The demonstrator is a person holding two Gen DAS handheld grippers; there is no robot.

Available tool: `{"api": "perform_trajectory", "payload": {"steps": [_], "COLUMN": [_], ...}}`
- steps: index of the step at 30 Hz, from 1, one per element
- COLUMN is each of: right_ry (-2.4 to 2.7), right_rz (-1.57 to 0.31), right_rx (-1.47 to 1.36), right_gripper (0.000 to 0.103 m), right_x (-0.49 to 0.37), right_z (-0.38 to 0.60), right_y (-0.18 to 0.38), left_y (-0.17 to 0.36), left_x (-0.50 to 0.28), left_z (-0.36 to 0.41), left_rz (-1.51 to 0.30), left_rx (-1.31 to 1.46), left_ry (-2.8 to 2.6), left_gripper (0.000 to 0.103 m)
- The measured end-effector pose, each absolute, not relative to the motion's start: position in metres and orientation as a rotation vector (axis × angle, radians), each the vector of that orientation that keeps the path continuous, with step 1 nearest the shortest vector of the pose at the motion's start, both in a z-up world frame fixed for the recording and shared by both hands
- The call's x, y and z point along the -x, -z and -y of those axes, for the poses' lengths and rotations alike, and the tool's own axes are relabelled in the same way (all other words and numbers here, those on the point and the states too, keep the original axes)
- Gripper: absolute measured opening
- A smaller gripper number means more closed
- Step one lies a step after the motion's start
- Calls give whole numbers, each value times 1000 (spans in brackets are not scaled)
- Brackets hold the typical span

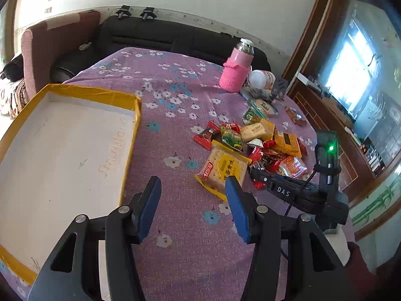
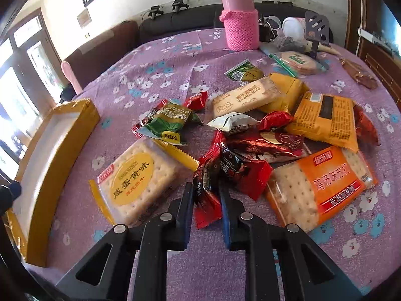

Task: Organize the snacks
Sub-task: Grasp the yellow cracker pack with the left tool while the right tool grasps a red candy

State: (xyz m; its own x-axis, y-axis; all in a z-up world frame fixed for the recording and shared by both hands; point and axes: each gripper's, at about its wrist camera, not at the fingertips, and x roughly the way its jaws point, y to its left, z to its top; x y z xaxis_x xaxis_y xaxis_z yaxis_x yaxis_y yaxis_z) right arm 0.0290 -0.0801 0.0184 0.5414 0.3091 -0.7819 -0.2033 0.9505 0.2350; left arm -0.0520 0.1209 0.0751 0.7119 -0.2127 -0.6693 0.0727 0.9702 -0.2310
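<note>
A pile of wrapped snacks (image 1: 253, 148) lies on the purple flowered tablecloth (image 1: 175, 100). My left gripper (image 1: 193, 185) is open and empty, above the cloth between the yellow-rimmed white tray (image 1: 62, 145) and a yellow cracker pack (image 1: 224, 169). In the right wrist view my right gripper (image 2: 206, 188) is shut on a red-and-black candy wrapper (image 2: 208, 195) at the near edge of the pile. The yellow cracker pack (image 2: 140, 178) lies to its left, an orange cracker pack (image 2: 323, 185) to its right. The right gripper (image 1: 255, 173) also shows in the left wrist view.
A pink flask (image 2: 240, 17) in a knitted sleeve stands at the table's far side, beside small clutter (image 2: 295, 32). The tray (image 2: 50, 155) sits at the left edge. A dark sofa (image 1: 163, 35) runs behind the table; a wooden cabinet (image 1: 333, 115) stands at right.
</note>
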Motion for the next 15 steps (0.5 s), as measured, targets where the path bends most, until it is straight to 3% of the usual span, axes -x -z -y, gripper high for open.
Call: {"api": "perform_trajectory", "payload": {"steps": [6, 11, 15], "right_ry": [-366, -378, -384], "right_rz": [-925, -872, -878], "right_rx": [-244, -298, -319], "right_gripper": [16, 16, 16], "right_x": [-30, -24, -26], "right_z": [103, 118, 121], "right_y": [-22, -38, -37], "left_y": [-60, -48, -37], "left_x": [22, -7, -27], "left_z": [-77, -58, -42], "left_rz": [-823, -851, -863], "left_rx": [56, -17, -113], "left_ry": [186, 209, 203], "left_gripper": [58, 72, 73]}}
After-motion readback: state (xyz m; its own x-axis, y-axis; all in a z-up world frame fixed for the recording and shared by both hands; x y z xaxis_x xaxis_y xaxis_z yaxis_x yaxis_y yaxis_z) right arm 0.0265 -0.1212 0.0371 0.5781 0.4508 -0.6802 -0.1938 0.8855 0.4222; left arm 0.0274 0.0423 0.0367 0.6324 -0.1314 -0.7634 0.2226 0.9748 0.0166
